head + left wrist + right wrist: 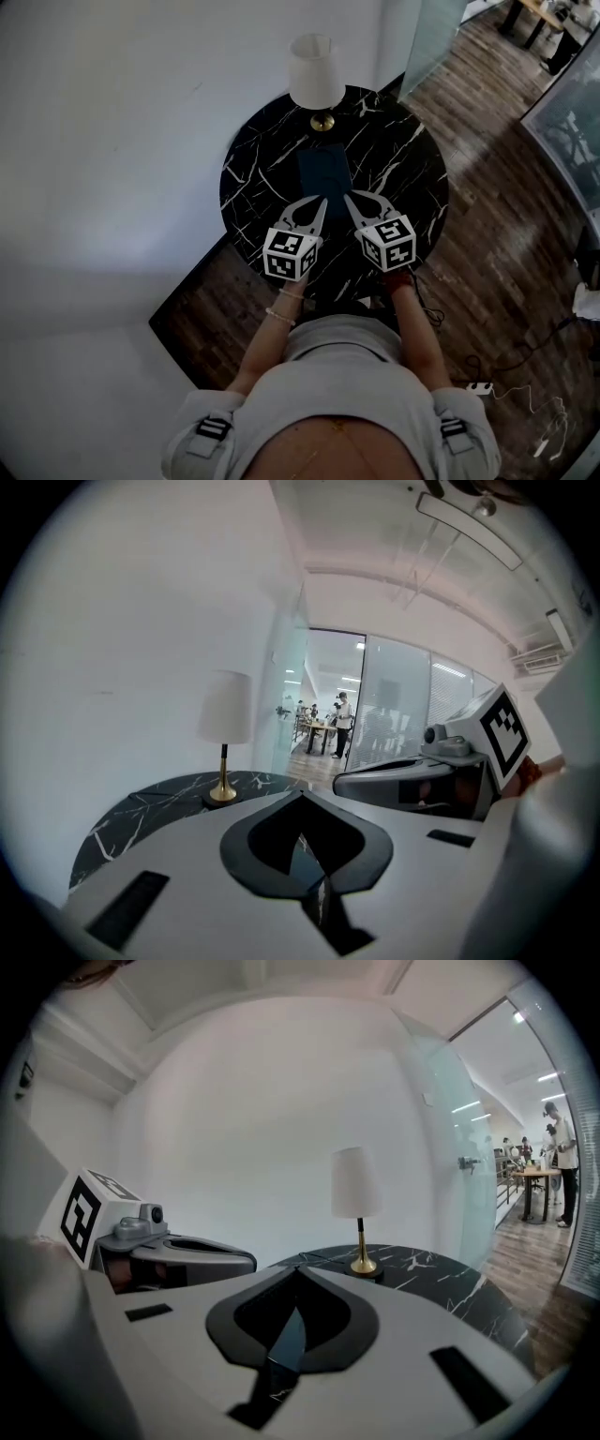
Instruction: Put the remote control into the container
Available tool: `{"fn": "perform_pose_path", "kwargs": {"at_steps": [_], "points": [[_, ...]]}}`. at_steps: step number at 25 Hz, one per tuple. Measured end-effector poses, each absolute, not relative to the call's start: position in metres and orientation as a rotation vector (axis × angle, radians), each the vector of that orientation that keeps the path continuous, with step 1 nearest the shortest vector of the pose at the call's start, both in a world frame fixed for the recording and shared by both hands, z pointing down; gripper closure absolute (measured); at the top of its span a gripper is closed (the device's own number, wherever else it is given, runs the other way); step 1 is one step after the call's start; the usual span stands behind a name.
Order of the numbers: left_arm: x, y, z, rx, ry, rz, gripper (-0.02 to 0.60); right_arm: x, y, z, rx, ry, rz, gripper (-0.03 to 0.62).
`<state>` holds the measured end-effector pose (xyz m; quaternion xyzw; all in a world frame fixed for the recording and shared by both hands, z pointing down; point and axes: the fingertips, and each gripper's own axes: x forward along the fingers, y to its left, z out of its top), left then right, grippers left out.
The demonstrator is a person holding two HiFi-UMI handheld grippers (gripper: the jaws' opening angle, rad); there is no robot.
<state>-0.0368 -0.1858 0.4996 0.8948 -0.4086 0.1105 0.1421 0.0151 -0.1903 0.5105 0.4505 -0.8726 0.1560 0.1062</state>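
Lying on table (412, 159): dark blue rectangular container (323, 173) | left gripper (323, 200) pressed together | right gripper (348, 195) pressed together

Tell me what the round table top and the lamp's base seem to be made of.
Table top: likely polished black marble or a marble-look slab, going by its white veins. Lamp base: probably brass-toned metal, from its golden shine.

Black table (394, 150) veined white, white-shaded, brass-footed lamp (314, 67) at its 12 o'clock, dark blue container (324, 172), brown plank floor (497, 187) at 3 o'clock, black-and-white markers on left gripper (323, 201), right gripper (348, 196).
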Motion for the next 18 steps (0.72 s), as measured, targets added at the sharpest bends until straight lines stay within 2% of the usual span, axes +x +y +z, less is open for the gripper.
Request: {"fn": "perform_pose_path", "kwargs": {"at_steps": [18], "points": [[-0.034,-0.17,0.395,2.711,-1.341,0.082,0.58,0.011,-0.166,0.393,1.466,-2.695,0.089,0.582]]}}
